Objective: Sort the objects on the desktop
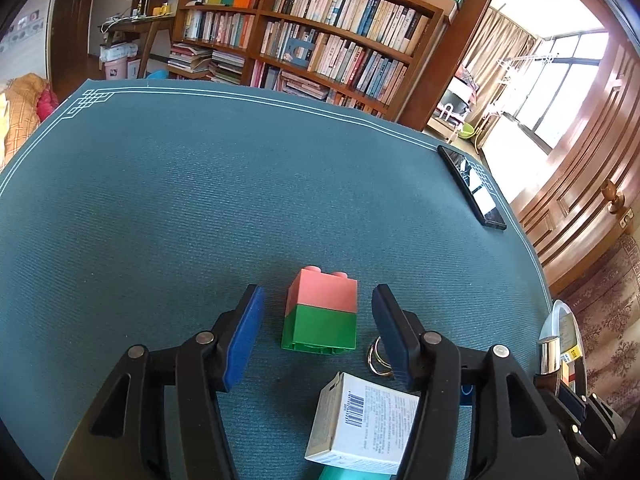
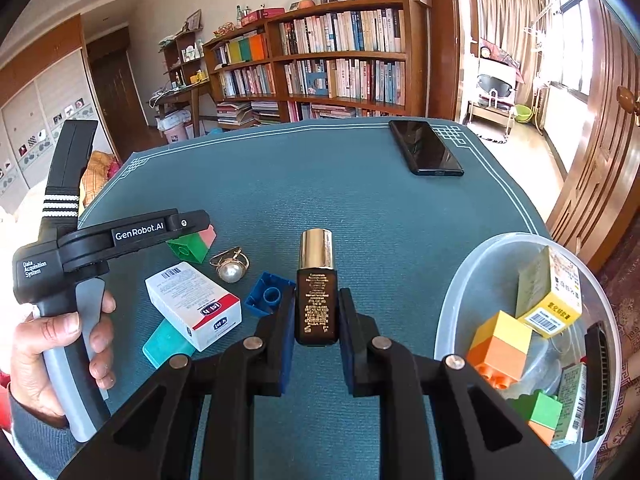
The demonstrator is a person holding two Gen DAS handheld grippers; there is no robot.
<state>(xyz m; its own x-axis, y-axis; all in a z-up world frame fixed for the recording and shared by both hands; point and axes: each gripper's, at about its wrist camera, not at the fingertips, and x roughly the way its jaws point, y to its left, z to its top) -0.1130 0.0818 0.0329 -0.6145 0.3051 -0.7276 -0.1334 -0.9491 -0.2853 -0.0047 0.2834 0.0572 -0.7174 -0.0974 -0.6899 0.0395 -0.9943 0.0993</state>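
Left tool: jaws apart, either side of the pink-and-green brick stack, pads clear of it.
Right tool: clamped on the dark bottle, gold cap pointing far.
Desk: white box, pearl ring and blue brick lie near left; phone far right.
Clear tub: near right, holding bricks and small boxes.
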